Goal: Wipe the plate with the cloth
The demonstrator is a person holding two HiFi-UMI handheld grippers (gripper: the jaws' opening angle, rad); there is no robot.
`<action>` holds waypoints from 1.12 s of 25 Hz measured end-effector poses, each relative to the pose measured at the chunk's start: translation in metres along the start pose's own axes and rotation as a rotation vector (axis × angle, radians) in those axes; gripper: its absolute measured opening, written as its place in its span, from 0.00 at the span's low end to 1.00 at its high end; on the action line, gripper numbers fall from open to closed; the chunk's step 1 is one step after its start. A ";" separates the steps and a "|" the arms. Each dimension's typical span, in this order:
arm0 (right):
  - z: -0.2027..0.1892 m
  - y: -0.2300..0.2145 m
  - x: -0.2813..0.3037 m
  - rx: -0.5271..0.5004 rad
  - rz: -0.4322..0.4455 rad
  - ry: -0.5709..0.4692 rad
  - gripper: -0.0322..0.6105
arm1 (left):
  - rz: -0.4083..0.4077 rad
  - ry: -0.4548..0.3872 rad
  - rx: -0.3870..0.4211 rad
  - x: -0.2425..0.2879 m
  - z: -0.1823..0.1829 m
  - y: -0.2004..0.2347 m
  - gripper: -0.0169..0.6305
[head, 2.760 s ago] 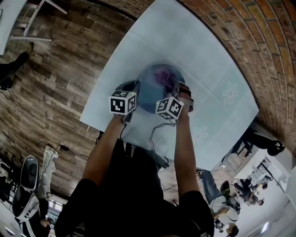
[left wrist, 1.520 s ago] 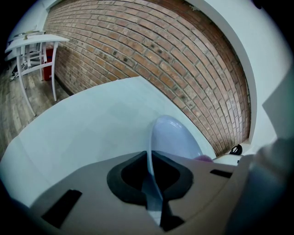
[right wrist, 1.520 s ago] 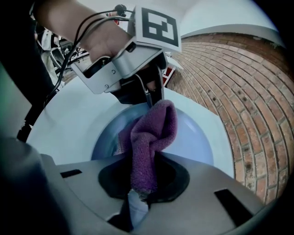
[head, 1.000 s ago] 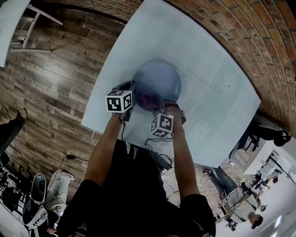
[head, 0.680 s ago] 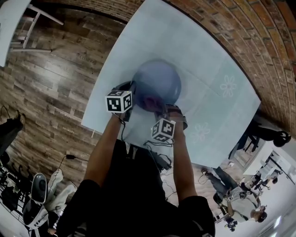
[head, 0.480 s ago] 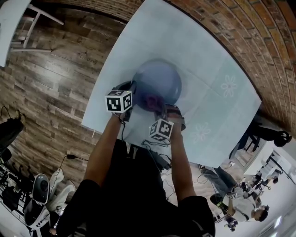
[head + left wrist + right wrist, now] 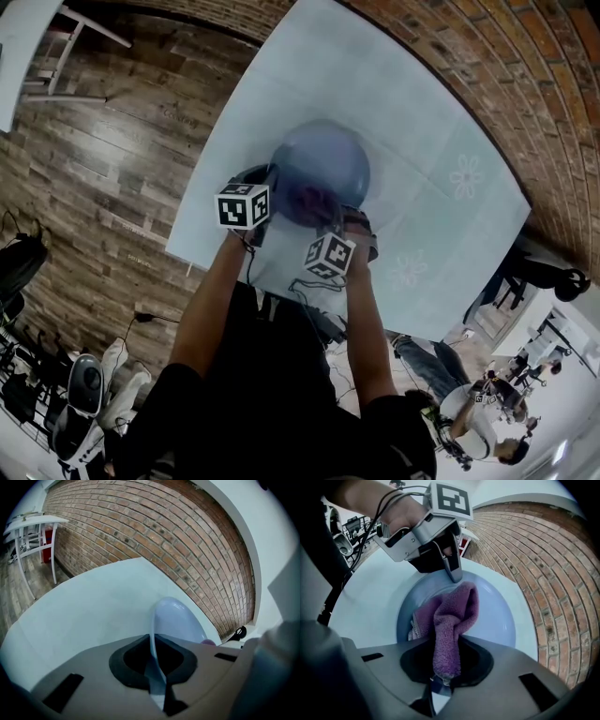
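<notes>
Cloth of purple terry [image 7: 457,611], clenched in right gripper [image 7: 446,658], lay lengthwise toward rim of round pale-blue plate [image 7: 499,620], itself pinched by left gripper [image 7: 153,641].

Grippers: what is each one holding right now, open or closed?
Left gripper: closed on the plate rim.
Right gripper: closed on the purple cloth.

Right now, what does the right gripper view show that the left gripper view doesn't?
Right gripper view only: the purple cloth, clamped in the right gripper and lying on the plate; the left gripper from outside, on the rim. Left gripper view only: the rim edge-on between that gripper's shut jaws. Both: plate, tablecloth, brick wall.
</notes>
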State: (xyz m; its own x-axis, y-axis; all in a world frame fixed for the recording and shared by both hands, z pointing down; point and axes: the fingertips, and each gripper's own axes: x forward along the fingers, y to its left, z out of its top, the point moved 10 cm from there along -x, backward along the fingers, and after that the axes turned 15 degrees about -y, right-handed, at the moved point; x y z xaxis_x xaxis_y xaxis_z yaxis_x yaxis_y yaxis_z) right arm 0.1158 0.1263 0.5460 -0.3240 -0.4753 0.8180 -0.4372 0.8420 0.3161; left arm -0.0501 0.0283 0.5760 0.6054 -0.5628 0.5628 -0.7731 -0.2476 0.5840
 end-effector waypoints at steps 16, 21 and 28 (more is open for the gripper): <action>0.009 -0.049 0.025 -0.034 -0.029 0.003 0.16 | -0.002 0.003 -0.002 -0.001 -0.001 0.000 0.09; 0.011 -0.062 0.032 -0.039 -0.034 -0.001 0.16 | -0.003 0.001 -0.003 -0.001 0.000 0.001 0.09; 0.011 -0.084 0.042 -0.030 -0.053 -0.003 0.16 | -0.004 0.006 -0.009 0.000 0.000 0.001 0.09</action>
State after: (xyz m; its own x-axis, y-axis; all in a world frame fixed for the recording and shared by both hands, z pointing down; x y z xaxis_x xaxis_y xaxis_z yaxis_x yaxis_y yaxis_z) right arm 0.1301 0.0328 0.5482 -0.3039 -0.5199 0.7983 -0.4282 0.8231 0.3731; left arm -0.0512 0.0277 0.5765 0.6093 -0.5574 0.5640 -0.7692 -0.2429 0.5910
